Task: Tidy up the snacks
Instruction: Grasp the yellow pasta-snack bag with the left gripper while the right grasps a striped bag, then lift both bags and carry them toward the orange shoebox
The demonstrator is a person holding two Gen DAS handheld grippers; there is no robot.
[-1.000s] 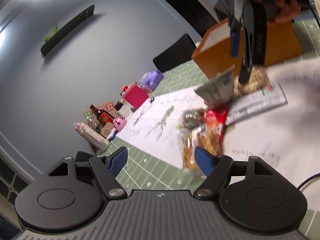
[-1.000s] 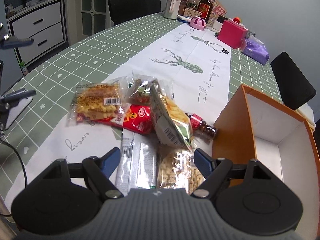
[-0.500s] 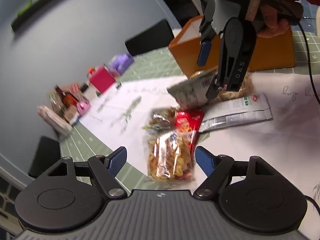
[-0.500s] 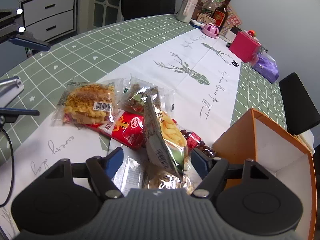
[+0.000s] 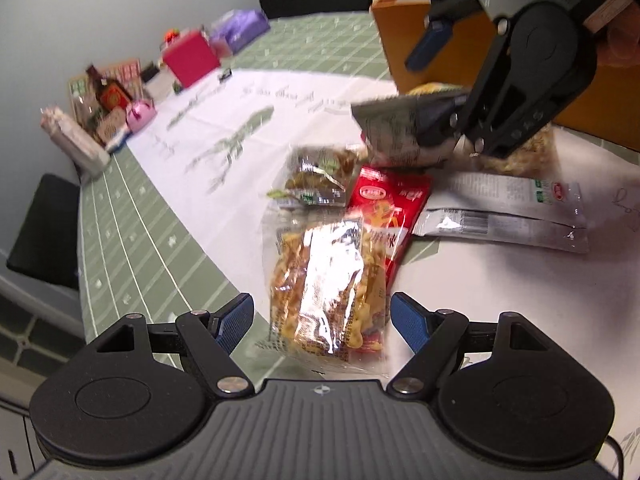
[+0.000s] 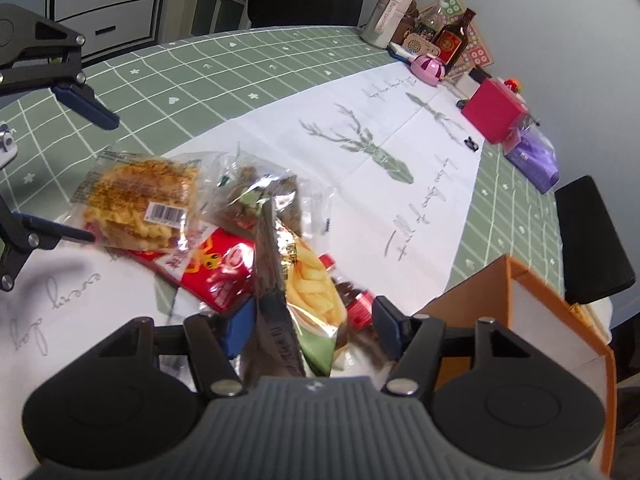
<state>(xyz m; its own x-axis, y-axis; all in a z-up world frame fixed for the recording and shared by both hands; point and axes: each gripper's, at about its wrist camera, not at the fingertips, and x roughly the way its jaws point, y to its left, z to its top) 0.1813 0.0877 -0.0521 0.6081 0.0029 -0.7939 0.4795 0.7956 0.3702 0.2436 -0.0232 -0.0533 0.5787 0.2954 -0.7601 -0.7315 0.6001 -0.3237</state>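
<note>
A pile of snack packs lies on the white table runner. My left gripper [image 5: 322,316] is open, its fingers on either side of a clear pack of yellow crisps [image 5: 328,280], which overlaps a red pack [image 5: 386,208]. That crisps pack [image 6: 140,200] also shows in the right wrist view. My right gripper [image 6: 308,320] is open around an upright green-and-silver fries bag [image 6: 304,292]; the bag [image 5: 400,132] stands between its fingers without a visible squeeze. An orange box [image 6: 520,312] stands open to the right of it.
Two grey sachets [image 5: 508,208] lie beside the pile. A pink box [image 6: 494,110], a purple pouch [image 6: 532,160], a brown bottle [image 6: 454,42] and a white flask [image 6: 390,10] crowd the table's far end. Black chairs [image 6: 592,240] stand around the table.
My left gripper has tilted down and closed in over the clear crisps pack. My right gripper has moved forward so the fries bag stands between its fingers.
</note>
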